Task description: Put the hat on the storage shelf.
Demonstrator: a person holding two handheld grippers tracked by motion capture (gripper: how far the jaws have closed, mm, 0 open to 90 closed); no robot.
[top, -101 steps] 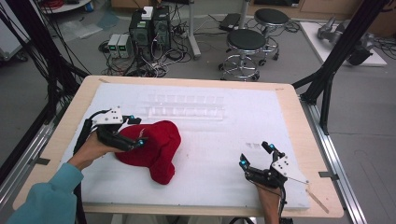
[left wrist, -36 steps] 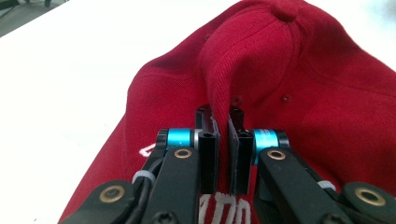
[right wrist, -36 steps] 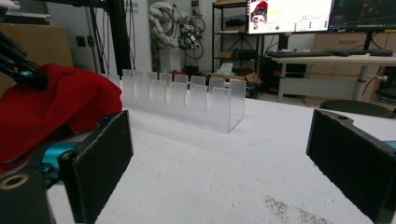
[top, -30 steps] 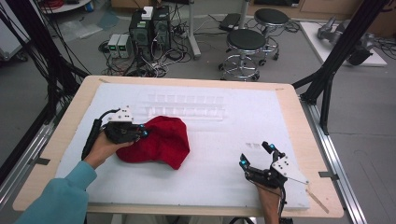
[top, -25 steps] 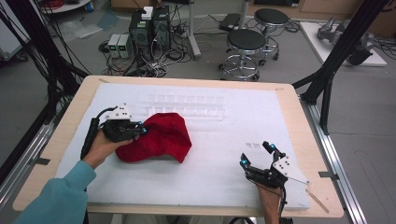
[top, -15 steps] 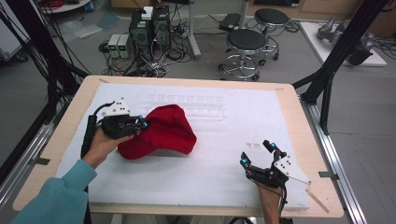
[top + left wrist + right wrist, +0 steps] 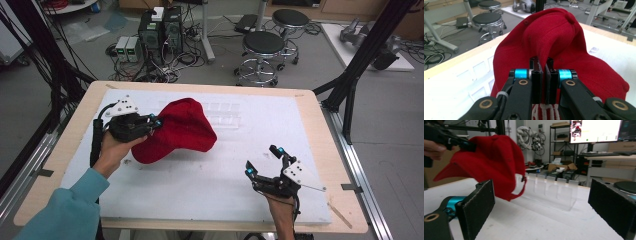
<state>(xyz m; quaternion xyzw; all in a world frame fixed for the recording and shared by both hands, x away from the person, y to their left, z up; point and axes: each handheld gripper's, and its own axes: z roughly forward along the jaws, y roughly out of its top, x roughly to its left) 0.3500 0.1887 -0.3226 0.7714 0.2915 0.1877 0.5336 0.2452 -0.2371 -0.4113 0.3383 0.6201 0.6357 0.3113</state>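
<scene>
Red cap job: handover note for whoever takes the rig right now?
Left gripper: shut on the red fabric baseball cap, holding it by a pinch of cloth, lifted off the white foam mat.
Right gripper: open, empty, low over the mat's near right part.
Clear plastic slotted rack stands at the mat's far side behind the cap.
Done: cap picked up.
Left: cap hangs crumpled; probably the right gripper takes a second hold.

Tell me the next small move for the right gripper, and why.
Probably bring the right gripper toward the cap and pinch its hanging edge. The left gripper is shut on one side and holds it off the table, while the right jaws stand open with nothing between them.
</scene>
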